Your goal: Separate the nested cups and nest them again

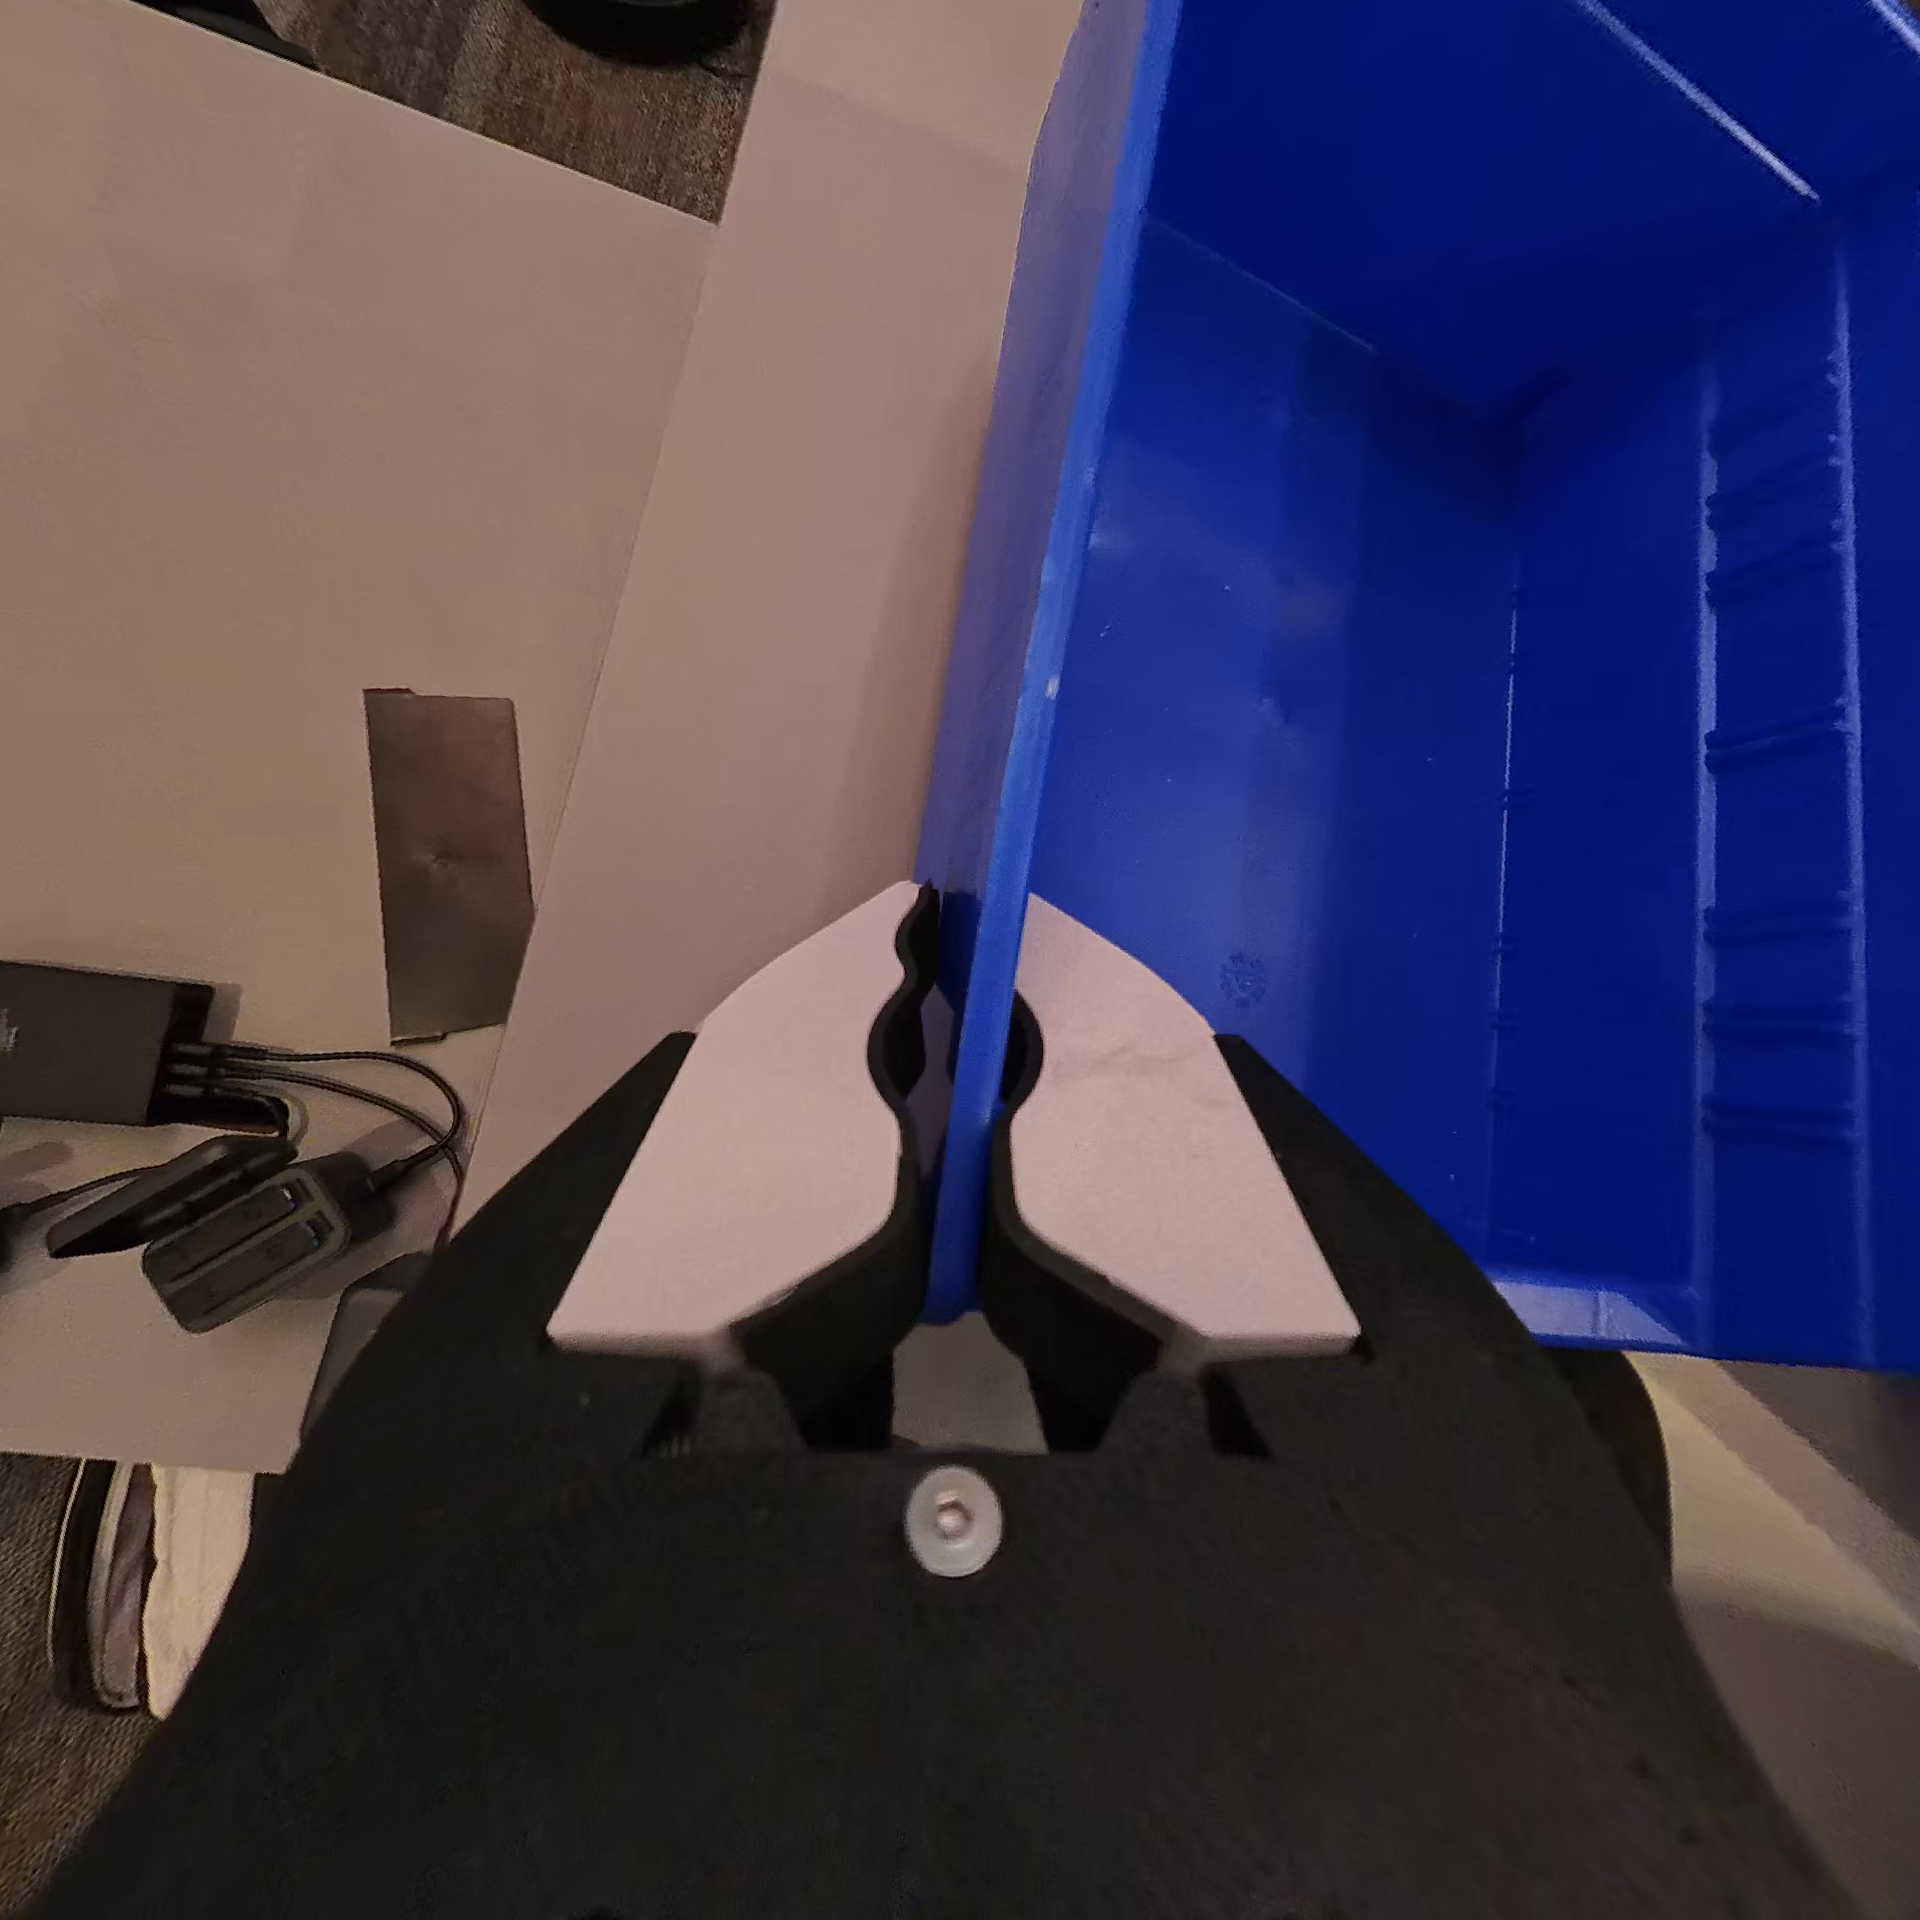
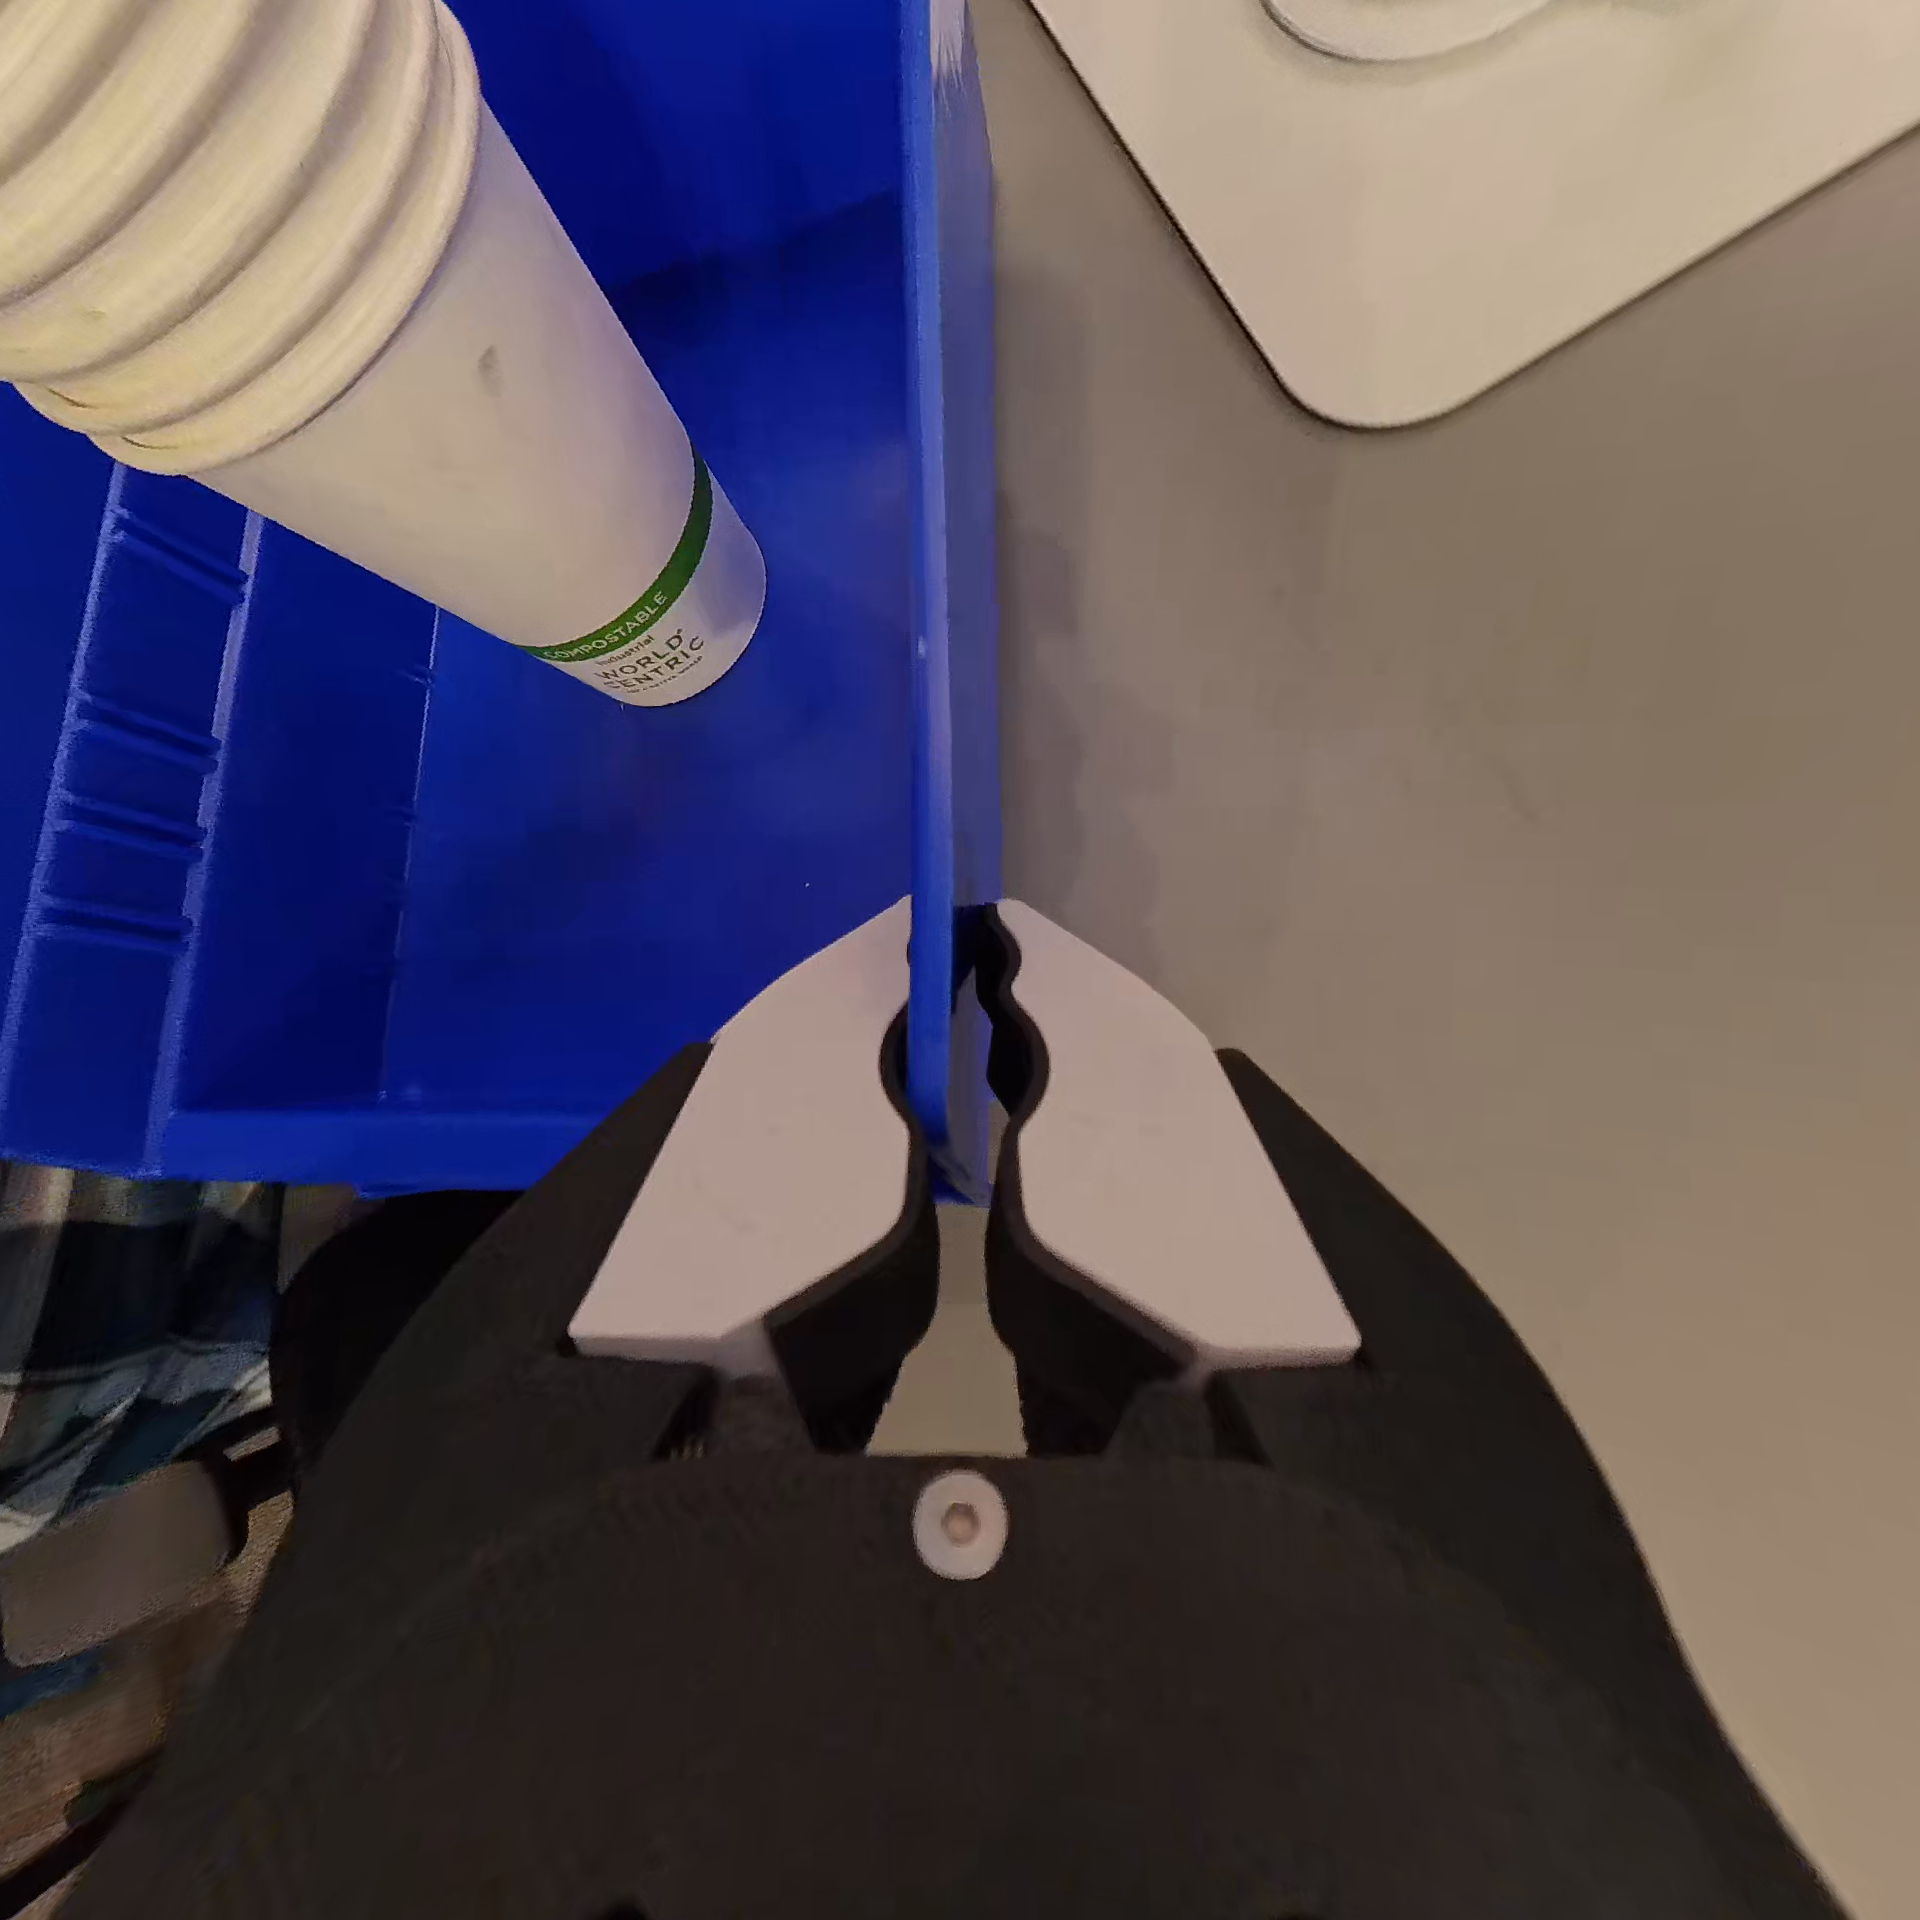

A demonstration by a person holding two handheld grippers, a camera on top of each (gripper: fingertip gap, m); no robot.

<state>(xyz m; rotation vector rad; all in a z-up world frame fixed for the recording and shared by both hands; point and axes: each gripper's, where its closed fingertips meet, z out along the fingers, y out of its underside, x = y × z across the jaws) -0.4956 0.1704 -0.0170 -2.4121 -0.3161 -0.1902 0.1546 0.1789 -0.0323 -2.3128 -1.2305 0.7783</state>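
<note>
A stack of nested white paper cups (image 2: 416, 364) with a green band near its base lies tilted inside a blue plastic bin (image 2: 520, 883). My right gripper (image 2: 951, 920) is shut on the bin's right wall (image 2: 930, 623), one finger inside and one outside. In the left wrist view my left gripper (image 1: 961, 914) is shut on the bin's left wall (image 1: 997, 727) in the same way. The bin's inside (image 1: 1455, 727) looks bare in that view, and the cups do not show there.
Pale boards (image 1: 312, 468) lie left of the bin, with a dark rectangular patch (image 1: 452, 862), a black charger with cables (image 1: 104, 1049) and small devices (image 1: 249, 1236). Right of the bin is a grey surface (image 2: 1455, 935) and a white rounded board (image 2: 1455, 208). Spacing between my two grippers at the tips: around 65 cm.
</note>
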